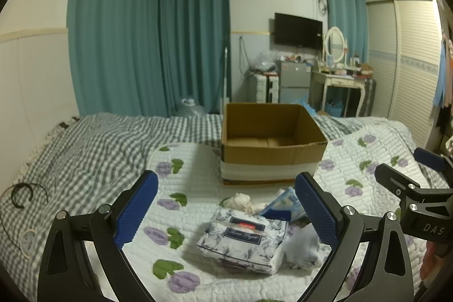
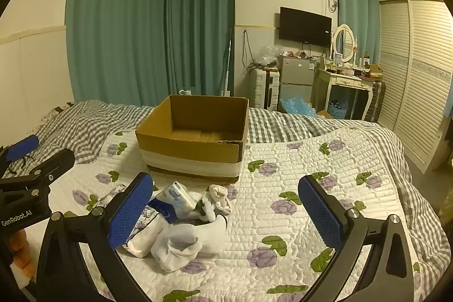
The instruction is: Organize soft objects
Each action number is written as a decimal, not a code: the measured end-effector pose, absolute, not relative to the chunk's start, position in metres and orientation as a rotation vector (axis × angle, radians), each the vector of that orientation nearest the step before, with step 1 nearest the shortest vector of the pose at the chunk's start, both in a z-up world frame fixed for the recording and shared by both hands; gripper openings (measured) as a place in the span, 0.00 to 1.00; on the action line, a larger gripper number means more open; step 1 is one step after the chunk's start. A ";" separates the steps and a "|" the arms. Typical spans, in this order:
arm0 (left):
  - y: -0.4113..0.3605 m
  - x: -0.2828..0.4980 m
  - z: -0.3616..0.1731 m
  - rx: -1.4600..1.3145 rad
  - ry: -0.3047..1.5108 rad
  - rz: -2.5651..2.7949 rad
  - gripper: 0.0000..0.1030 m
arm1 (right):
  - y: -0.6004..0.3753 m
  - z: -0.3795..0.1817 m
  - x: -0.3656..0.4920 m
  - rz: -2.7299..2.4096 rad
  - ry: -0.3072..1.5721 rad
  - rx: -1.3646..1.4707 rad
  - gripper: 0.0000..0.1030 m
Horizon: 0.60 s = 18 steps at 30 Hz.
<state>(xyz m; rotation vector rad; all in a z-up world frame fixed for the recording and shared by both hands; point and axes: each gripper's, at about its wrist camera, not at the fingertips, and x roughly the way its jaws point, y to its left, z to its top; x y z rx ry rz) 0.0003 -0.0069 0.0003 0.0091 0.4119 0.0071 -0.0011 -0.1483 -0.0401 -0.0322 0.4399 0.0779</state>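
The left gripper (image 1: 226,203) hangs with jaws spread wide above a floral tissue pack (image 1: 240,241). The right gripper (image 2: 226,205) is likewise agape, holding nothing, over white socks (image 2: 184,241). Just past them lies a blue packet (image 2: 177,198), perhaps tissues, with another sock (image 2: 219,198) beside it on the quilt (image 2: 297,188). Beyond stands an open box (image 2: 195,146).
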 end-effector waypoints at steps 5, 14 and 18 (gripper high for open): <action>-0.002 0.000 0.001 0.008 0.412 0.007 0.96 | -0.147 -0.040 -0.001 0.079 0.442 -0.035 1.00; -0.001 0.001 0.001 0.008 0.413 0.007 0.96 | -0.146 -0.043 0.001 0.081 0.449 -0.038 1.00; -0.002 0.001 0.001 0.008 0.417 0.008 0.96 | -0.146 -0.044 0.001 0.082 0.449 -0.039 1.00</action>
